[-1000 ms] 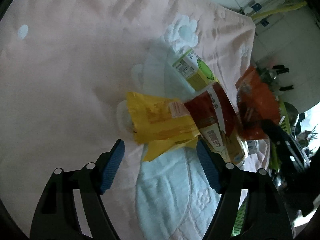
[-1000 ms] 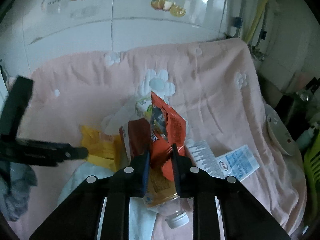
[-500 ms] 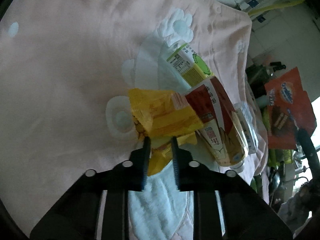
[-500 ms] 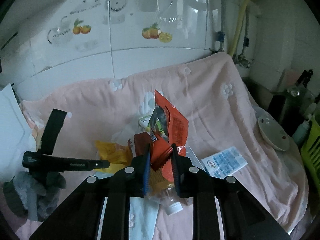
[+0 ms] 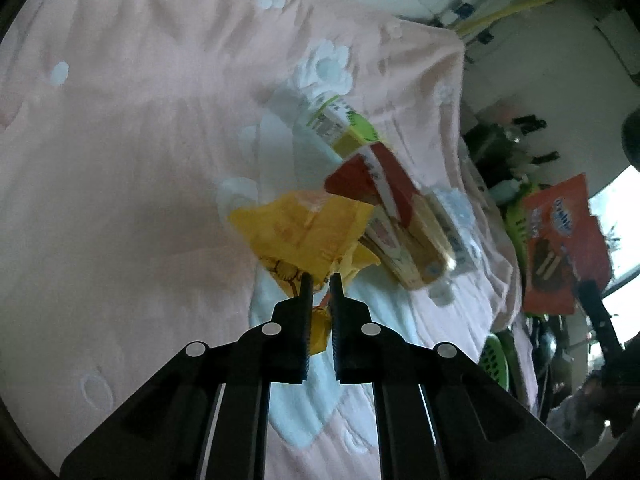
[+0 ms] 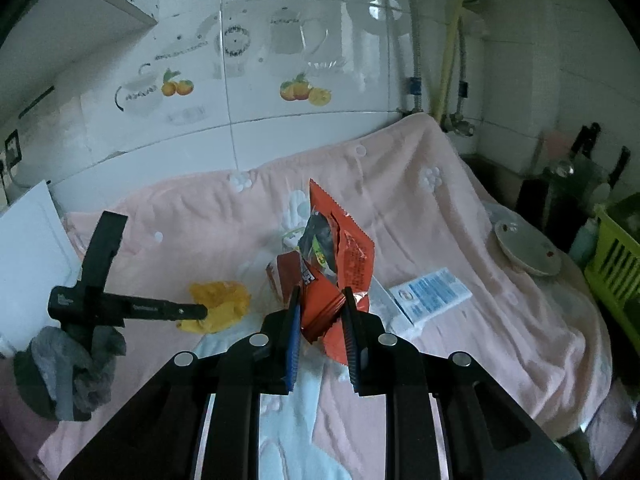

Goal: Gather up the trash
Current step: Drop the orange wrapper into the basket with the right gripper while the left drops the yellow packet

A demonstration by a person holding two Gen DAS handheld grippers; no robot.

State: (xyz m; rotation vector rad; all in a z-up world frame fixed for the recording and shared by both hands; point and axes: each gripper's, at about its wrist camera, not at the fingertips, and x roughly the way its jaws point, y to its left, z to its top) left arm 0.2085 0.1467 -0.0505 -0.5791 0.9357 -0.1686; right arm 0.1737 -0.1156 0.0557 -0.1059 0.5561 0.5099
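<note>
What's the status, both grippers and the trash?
Left gripper shut on yellow wrapper. Right gripper shut on orange wrapper. Bottle and blue packet on the pink cloth. Nothing blocking.

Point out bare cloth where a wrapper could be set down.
Free: pink cloth between the tiled wall and the blue-white packet, and left of the yellow wrapper. Crowded: the centre, around the bottle.
</note>
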